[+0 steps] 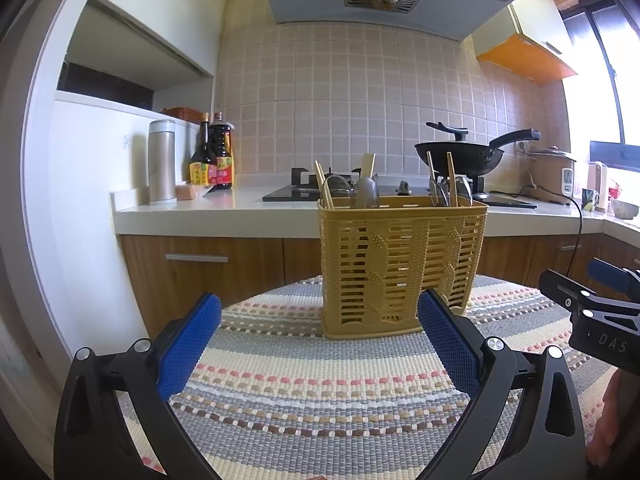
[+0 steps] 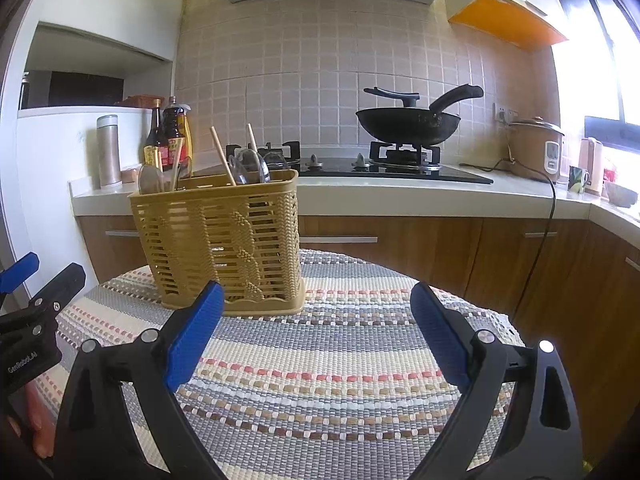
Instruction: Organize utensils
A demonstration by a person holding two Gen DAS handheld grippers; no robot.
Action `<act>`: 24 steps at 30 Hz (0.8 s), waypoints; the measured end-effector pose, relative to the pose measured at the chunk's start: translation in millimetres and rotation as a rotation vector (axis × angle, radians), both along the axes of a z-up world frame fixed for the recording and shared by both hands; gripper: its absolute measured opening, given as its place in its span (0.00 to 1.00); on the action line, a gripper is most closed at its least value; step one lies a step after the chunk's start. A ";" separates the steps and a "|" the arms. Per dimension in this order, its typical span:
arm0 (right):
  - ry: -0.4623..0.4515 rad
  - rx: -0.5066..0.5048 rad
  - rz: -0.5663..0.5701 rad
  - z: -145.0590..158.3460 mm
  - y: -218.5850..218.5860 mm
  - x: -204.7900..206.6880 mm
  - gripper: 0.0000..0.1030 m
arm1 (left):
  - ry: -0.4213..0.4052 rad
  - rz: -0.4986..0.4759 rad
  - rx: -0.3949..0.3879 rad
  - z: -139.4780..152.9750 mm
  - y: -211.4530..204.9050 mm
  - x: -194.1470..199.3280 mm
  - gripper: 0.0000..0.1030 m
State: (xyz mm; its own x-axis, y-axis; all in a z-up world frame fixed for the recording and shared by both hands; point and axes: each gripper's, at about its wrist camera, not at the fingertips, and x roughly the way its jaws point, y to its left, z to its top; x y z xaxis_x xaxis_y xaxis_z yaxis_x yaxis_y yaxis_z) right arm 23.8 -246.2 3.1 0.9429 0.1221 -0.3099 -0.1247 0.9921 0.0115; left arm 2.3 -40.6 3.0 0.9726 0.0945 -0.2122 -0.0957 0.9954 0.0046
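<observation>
Tan slotted basket upright with utensils; both hand-held grippers gape empty.

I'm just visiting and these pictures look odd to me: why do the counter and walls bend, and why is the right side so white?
Left wrist view: a fisheye lens bows the countertop and darkens the corners; the window is blown out by daylight. Right wrist view: same curving, glare at the window, yet the yellow utensil basket and wok stay sharp.
</observation>
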 end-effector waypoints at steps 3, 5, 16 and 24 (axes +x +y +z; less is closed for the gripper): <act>0.001 0.003 -0.001 0.2 -0.2 0.2 0.87 | 0.004 0.000 -0.001 0.0 0.0 0.9 0.93; 0.006 0.010 -0.003 0.2 -1.1 0.8 0.87 | 0.004 0.000 -0.002 0.0 -0.3 0.9 0.93; 0.013 0.015 -0.005 0.1 -2.8 3.5 0.88 | 0.011 0.002 -0.005 -1.1 0.7 2.9 0.93; 0.018 0.018 -0.010 -0.4 -2.6 3.8 0.88 | 0.015 0.007 -0.011 -1.5 1.0 2.9 0.93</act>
State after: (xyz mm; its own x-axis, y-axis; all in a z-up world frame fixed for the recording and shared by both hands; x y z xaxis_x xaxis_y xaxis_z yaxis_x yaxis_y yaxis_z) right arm 27.6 -248.8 2.7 0.9385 0.1183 -0.3245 -0.1142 0.9929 0.0319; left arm 5.2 -39.7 1.5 0.9688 0.0988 -0.2274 -0.1025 0.9947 -0.0046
